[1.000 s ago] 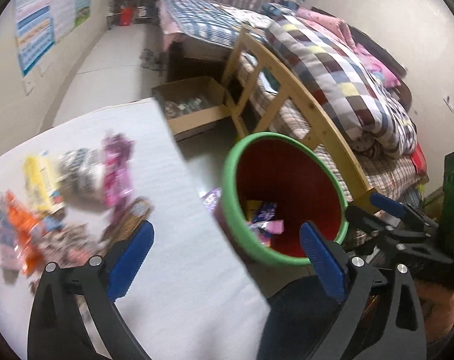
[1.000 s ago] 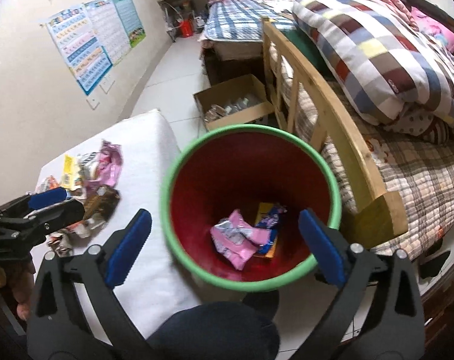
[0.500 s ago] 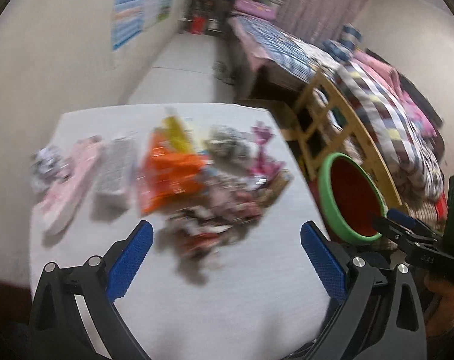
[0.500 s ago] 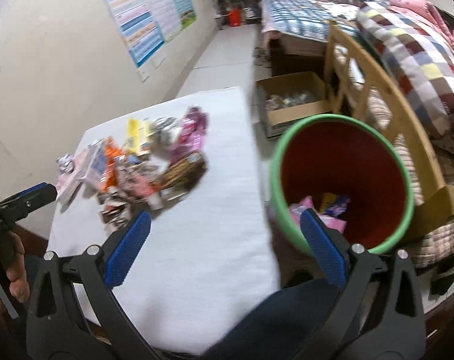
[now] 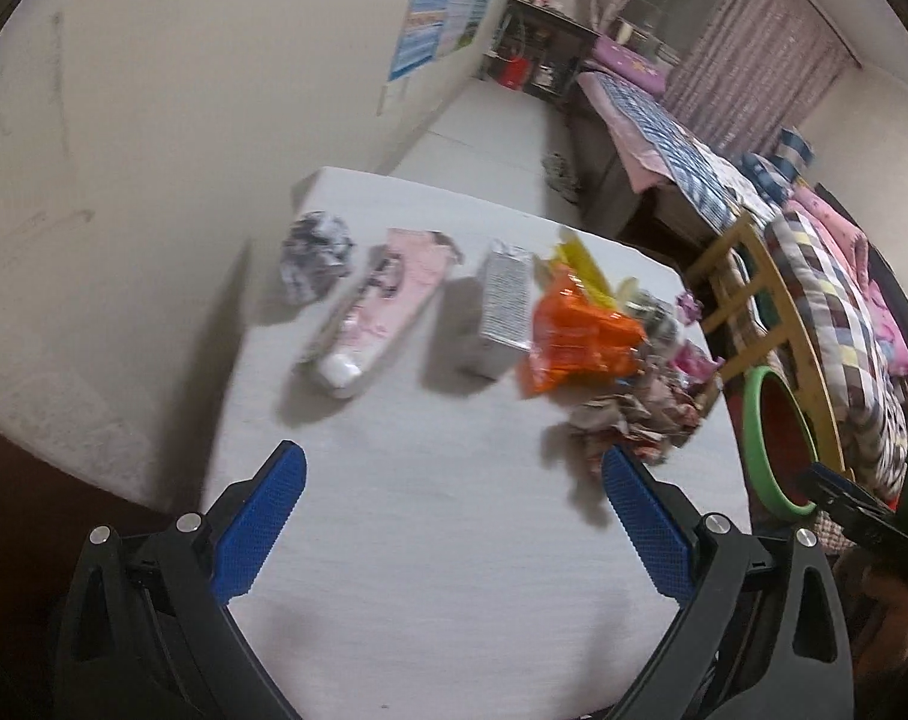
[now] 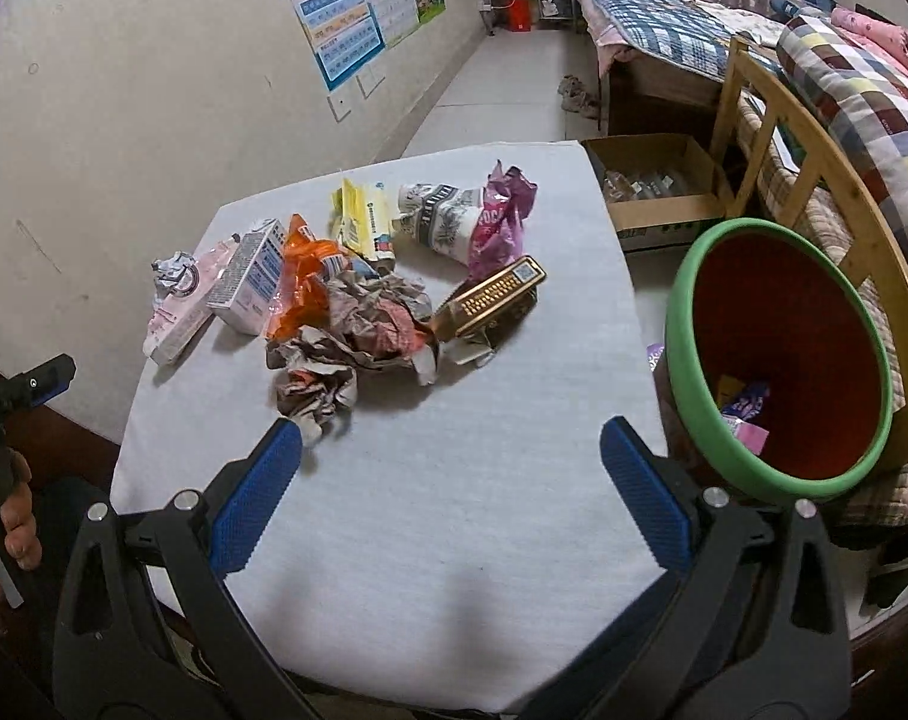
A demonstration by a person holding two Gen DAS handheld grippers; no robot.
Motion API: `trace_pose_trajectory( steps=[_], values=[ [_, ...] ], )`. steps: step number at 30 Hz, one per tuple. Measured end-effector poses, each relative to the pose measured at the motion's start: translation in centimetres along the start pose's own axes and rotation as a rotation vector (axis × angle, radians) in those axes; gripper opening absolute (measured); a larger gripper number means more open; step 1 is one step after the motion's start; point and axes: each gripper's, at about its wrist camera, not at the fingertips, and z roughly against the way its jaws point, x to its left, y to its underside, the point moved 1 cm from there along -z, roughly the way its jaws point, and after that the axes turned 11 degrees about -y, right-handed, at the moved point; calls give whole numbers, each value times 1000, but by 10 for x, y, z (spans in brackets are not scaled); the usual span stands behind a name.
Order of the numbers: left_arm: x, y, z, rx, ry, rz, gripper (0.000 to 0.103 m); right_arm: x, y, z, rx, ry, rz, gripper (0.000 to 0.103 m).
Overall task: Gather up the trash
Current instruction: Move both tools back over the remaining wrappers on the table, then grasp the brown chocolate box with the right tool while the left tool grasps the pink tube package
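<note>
Wide bare cloth on the table (image 6: 454, 540) right in front of the right gripper (image 6: 451, 471), nothing lying between its spread fingers. At twelve to eleven o'clock, the trash pile (image 6: 358, 294) blocks the middle, crumpled paper (image 6: 316, 387) nearest, just beside the left fingertip. At two o'clock the green-rimmed bin (image 6: 781, 360) stands open-mouthed off the table edge, bed frame (image 6: 814, 162) close behind it. Left gripper (image 5: 454, 507) likewise faces clear cloth, wrappers crowding one o'clock.
</note>
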Motion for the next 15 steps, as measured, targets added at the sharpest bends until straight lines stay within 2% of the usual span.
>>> trace_pose_trajectory(
  steps=[5, 15],
  values=[
    [16, -7, -8, 1, -3, 3, 95, 3, -7, -2, -21, 21, -6, 98],
    [4, -26, -45, 34, -5, -89, 95, -12, -28, -27, -13, 52, -66, 98]
  ],
)
